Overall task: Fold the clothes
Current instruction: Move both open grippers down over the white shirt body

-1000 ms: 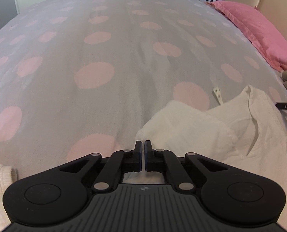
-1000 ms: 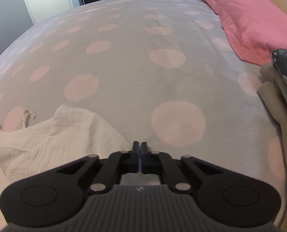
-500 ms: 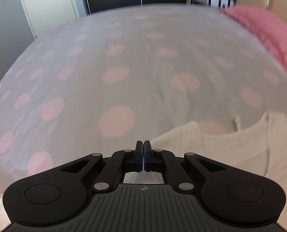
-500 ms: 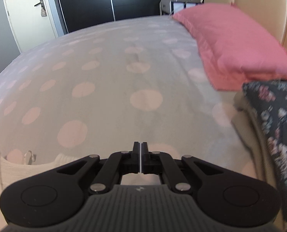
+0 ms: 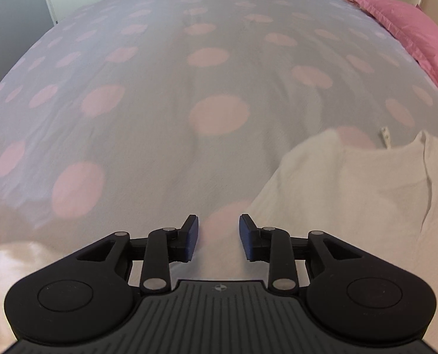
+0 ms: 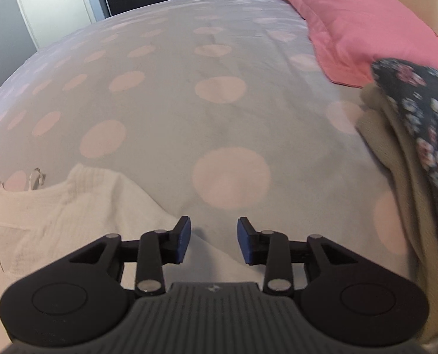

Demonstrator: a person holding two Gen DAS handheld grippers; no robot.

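Both jaws stand apart on each tool: the left hand-held gripper hangs empty over the spotted bedspread, and the right hand-held gripper hangs empty as well. The cream garment lies on the bed at 3 o'clock of the left one and at 9 o'clock of the right one. A pink pillow sits at 1 o'clock, with a dark floral cloth over a beige cloth at 3 o'clock.
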